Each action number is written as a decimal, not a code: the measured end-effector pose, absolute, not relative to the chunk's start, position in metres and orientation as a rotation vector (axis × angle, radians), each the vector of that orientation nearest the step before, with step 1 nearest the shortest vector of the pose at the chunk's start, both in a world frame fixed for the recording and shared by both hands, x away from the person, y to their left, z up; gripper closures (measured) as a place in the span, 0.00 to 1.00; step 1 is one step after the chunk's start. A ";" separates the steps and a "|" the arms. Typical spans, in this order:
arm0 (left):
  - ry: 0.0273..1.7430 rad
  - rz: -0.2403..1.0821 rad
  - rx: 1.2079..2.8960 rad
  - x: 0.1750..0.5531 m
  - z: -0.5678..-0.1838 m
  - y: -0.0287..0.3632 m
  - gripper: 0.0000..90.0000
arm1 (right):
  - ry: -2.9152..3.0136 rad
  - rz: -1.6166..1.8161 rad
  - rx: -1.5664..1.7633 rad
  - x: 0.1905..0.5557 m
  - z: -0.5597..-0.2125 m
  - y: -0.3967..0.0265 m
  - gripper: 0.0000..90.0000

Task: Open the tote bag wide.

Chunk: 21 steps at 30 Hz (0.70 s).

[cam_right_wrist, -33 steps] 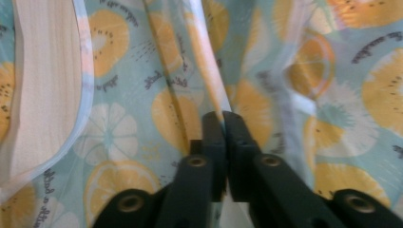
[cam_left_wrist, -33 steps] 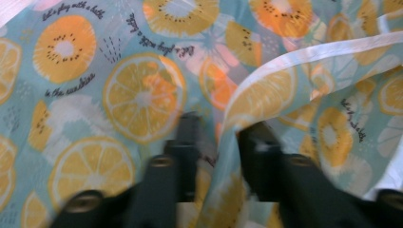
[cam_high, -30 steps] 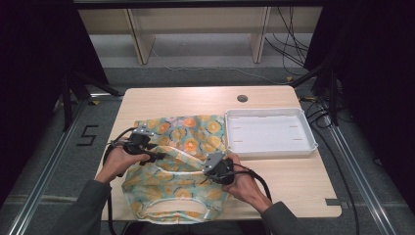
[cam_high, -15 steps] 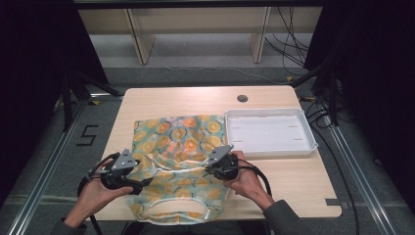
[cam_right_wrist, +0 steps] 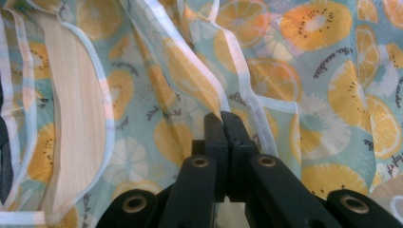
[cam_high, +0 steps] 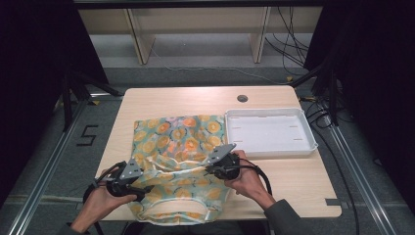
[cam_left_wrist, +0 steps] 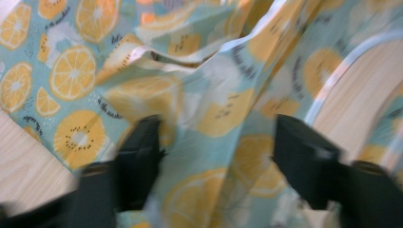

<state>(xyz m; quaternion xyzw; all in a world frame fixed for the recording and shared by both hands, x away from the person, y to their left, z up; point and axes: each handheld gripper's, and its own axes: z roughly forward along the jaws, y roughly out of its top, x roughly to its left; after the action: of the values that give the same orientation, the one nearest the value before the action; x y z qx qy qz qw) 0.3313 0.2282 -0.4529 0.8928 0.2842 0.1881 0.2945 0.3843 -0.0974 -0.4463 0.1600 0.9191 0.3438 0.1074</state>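
Fruit-print garment [cam_high: 181, 147] across the table's [cam_high: 293, 181] near edge, beside tray [cam_high: 269, 133].

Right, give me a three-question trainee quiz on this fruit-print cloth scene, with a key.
1. True or false: the right gripper is clamped shut on the fruit-print cloth.
2. What lies between the jaws of the left gripper? A) a white tray B) the fruit-print cloth C) a cable
3. Fill in: beside the cloth, on the table, sits a white ____.

Key:
1. True; its jaws are closed with a fold of cloth pinched at their tips.
2. B; the jaws have just been closing, cloth lying between them with a gap still showing.
3. tray
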 end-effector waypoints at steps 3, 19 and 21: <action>0.708 0.453 2.405 0.333 -0.455 0.231 0.88 | 2.712 1.028 0.482 0.383 -0.445 -0.099 1.00; 0.656 0.261 2.225 0.361 -0.376 0.246 0.99 | 2.603 1.182 0.431 0.391 -0.389 -0.110 1.00; 0.706 0.276 2.196 0.381 -0.373 0.247 0.99 | 2.563 1.169 0.455 0.405 -0.386 -0.109 1.00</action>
<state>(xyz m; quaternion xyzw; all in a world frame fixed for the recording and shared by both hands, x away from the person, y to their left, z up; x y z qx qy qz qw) 0.3810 0.2466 -0.3731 0.8671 0.2790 0.1089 0.3981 0.4051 -0.1086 -0.3856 0.1577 0.8889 0.4055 0.1436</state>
